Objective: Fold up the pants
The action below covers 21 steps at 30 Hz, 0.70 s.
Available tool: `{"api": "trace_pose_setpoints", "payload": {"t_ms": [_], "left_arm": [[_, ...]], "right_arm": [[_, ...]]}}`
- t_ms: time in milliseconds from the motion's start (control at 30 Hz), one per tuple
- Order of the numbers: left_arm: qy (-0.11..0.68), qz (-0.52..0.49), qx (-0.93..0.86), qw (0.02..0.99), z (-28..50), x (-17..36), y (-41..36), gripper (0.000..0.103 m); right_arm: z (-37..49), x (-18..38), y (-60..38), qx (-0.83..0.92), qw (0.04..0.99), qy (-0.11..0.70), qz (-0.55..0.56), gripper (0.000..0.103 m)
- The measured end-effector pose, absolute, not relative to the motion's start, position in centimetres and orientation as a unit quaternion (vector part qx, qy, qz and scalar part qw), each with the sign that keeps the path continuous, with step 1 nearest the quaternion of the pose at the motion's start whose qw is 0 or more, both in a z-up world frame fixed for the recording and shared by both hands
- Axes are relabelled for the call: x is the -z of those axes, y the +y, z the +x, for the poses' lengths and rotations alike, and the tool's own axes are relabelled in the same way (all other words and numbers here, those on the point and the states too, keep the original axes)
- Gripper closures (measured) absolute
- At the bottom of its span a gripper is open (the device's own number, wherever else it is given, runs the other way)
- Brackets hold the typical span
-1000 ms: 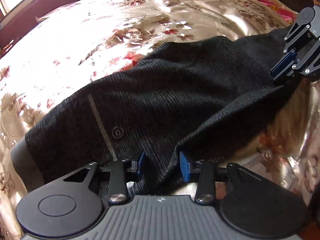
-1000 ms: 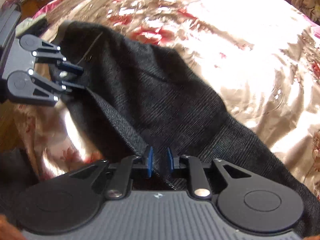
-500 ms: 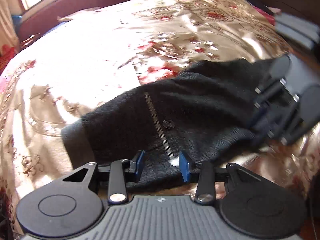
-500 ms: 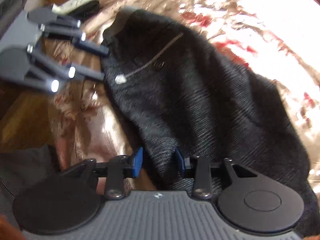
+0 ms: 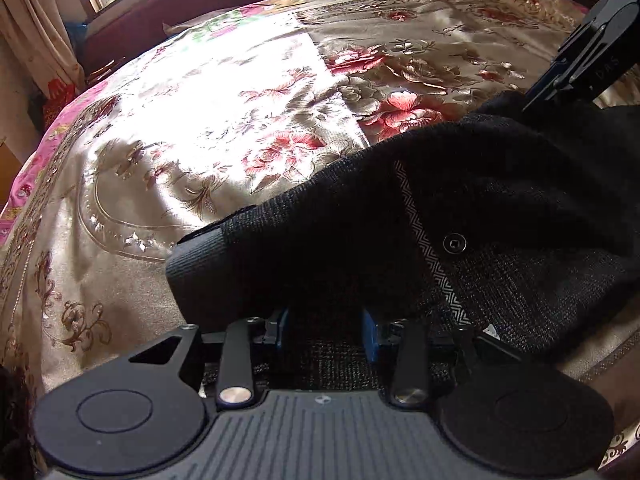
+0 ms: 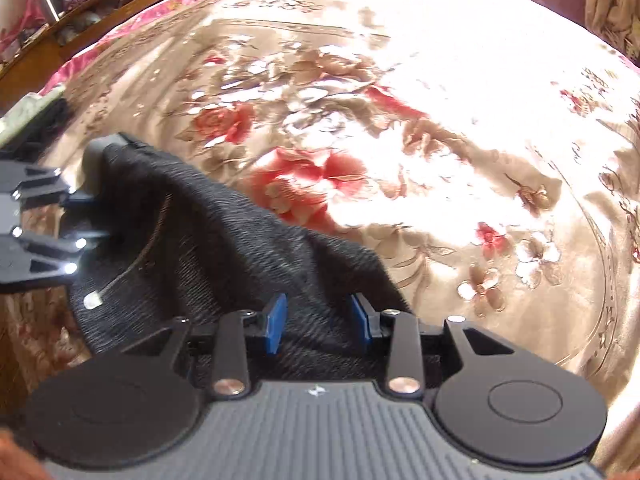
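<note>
Dark grey pants [image 5: 500, 184] lie bunched on a floral bedspread [image 5: 224, 120], with the grey waistband [image 5: 192, 256] at the left and a button [image 5: 454, 243] showing. My left gripper [image 5: 327, 330] is open, and the cloth is draped over its blue fingertips and across the gap. In the right wrist view the pants [image 6: 224, 240] run between the spread blue pads of my right gripper [image 6: 319, 322], which is open and does not pinch them. The left gripper [image 6: 86, 218] pokes at the waistband edge. The right gripper [image 5: 540, 94] touches the far end of the pants.
The satin bedspread [image 6: 440, 140] stretches wide beyond the pants. A dark red headboard [image 5: 192, 4] and a curtain [image 5: 36, 36] sit at the back. A wooden shelf [image 6: 100, 0] with clutter stands at the bed's far left edge.
The right jaws went from nearly shut on a fold of the pants to spread apart. Both grippers moved across the bed and the pants now lie shorter and more bunched.
</note>
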<state>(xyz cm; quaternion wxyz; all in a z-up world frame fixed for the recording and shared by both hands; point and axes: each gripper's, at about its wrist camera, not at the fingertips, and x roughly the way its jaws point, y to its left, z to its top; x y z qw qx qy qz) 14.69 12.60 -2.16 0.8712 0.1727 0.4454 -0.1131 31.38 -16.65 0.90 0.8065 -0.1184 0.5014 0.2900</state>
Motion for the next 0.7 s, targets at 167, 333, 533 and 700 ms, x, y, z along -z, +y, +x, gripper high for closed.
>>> {"api": "trace_pose_setpoints", "payload": {"t_ms": [167, 333, 533, 700], "left_arm": [[0.444, 0.165, 0.109, 0.874, 14.7, -0.2, 11.2, 0.052], [0.435, 0.164, 0.148, 0.873, 15.0, -2.4, 7.3, 0.052], [0.436, 0.154, 0.263, 0.847, 15.1, -2.2, -0.6, 0.052], [0.431, 0.185, 0.357, 0.808, 15.0, -0.9, -8.7, 0.052]], "right_arm": [[31.6, 1.5, -15.8, -0.324, 0.793, 0.512, -0.062, 0.067], [32.8, 3.0, -18.6, -0.280, 0.802, 0.526, 0.033, 0.071], [30.1, 2.7, -26.8, -0.212, 0.811, 0.541, 0.068, 0.069], [26.3, 2.2, -37.0, -0.145, 0.816, 0.539, 0.148, 0.077]]}}
